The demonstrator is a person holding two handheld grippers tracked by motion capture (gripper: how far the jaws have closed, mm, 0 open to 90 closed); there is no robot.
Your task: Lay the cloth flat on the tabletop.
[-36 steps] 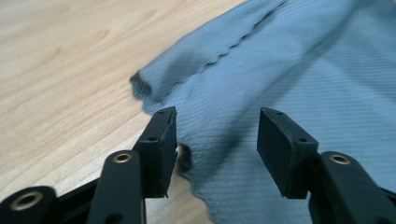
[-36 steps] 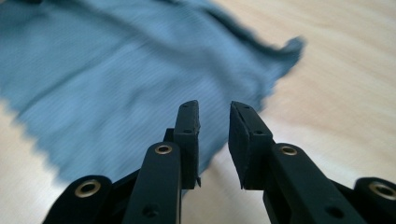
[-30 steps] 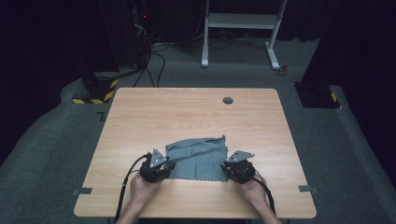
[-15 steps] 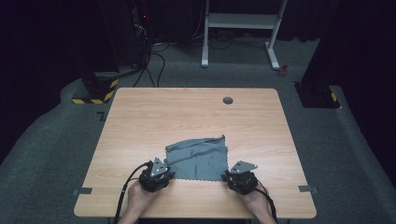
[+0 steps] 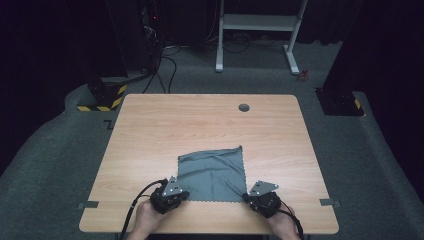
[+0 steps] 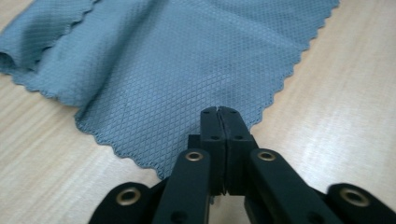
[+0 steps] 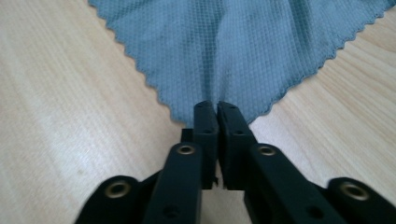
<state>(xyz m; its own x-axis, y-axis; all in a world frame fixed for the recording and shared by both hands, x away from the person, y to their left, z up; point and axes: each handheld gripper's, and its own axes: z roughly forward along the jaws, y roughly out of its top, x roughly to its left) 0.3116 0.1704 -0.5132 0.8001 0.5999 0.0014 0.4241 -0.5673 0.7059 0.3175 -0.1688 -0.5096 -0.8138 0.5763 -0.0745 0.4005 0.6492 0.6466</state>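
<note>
**Both tools clamped on the cloth's near corners**

Your left tool (image 6: 218, 112) has its jaws together on the near left corner of the cloth (image 6: 187, 65); in the left gripper view the pads meet with the scalloped corner pinched between them. Those jaws have just been closing, with the cloth between them. Seen from above, your left tool (image 5: 172, 192) sits at the cloth's near left corner, close to the near edge of the tabletop (image 5: 150, 130), with your left hand (image 5: 147, 217) behind it.

Your right tool (image 7: 217, 109) is clamped the same way on the near right corner of the cloth (image 7: 243, 42); a thin slit shows between the pads where the fabric runs in. Its jaws have also just been closing on the cloth. From above, your right tool (image 5: 260, 197) is at the cloth's near right corner, your right hand (image 5: 282, 225) behind it.

The cloth (image 5: 212, 172) lies mostly flat on the near half of the tabletop, roughly centred between your hands, with a soft ridge along its far left edge.

No containers are on the tabletop. A small round grommet (image 5: 243, 107) sits near the far edge, well apart from the cloth. Tape strips (image 5: 88, 204) mark the near left and right edges. Beyond the tabletop stand a white frame (image 5: 257, 30) and a yellow-and-black striped base (image 5: 100, 100) on the floor.
</note>
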